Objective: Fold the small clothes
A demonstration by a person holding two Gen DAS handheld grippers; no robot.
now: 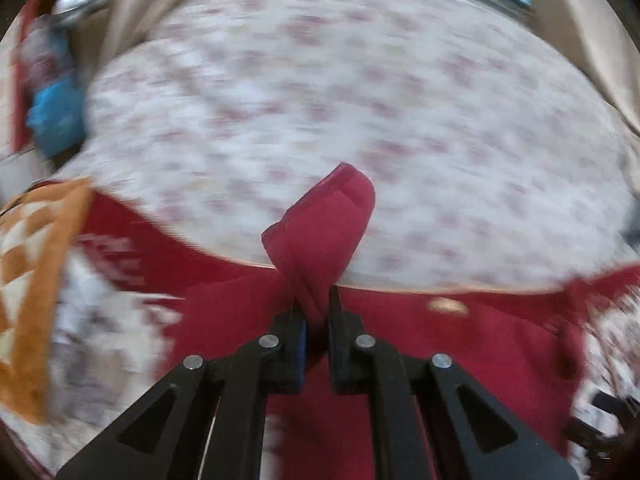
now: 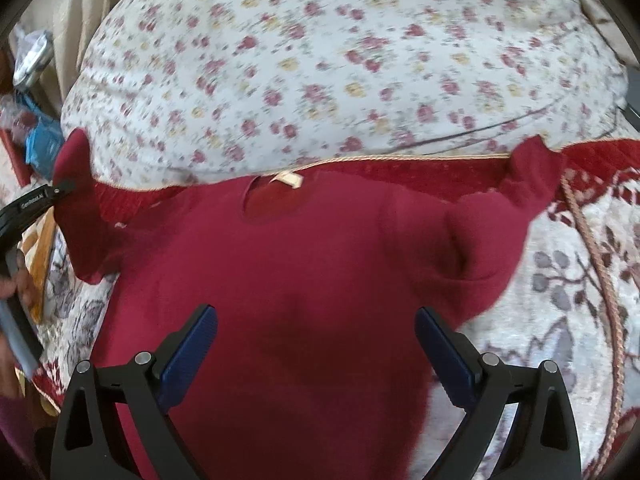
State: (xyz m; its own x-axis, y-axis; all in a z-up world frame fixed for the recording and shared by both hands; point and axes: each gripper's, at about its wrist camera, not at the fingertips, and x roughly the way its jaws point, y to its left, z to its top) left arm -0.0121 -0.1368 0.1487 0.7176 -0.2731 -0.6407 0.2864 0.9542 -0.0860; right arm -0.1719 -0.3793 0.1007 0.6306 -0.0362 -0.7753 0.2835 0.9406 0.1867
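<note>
Red sweater [image 2: 288,264] lies spread face-up on the patterned rug [image 2: 568,280], neckline with its cream label [image 2: 289,179] toward the floral quilt [image 2: 320,60]. The collar end overlaps the rug's red border, right at the quilt's edge.

Left gripper [image 1: 317,304]: jaws clamped tight on the sweater's sleeve cuff [image 1: 324,220]. Fabric is bunched between the pads, and the cuff folds up past the fingertips, over the quilt edge. From the right wrist camera, the same tool comes in from the left side of the sweater, with that sleeve pulled up and away from the body. A bit of the person's hand [image 2: 18,284] shows on its handle.

Right gripper [image 2: 316,320]: jaws spread wide, nothing between them. It hangs over the lower middle of the sweater body, blue pads [image 2: 444,352] clear on both sides. Can't tell whether the tips touch the fabric.

The other sleeve [image 2: 528,184] lies stretched out on the right of the sweater, its cuff reaching the rug's red border near the quilt.

Left of the sweater, an orange-and-cream checked cloth [image 1: 36,280] lies on the rug. Left wrist view is heavily motion-blurred; the quilt pattern there is smeared.
</note>
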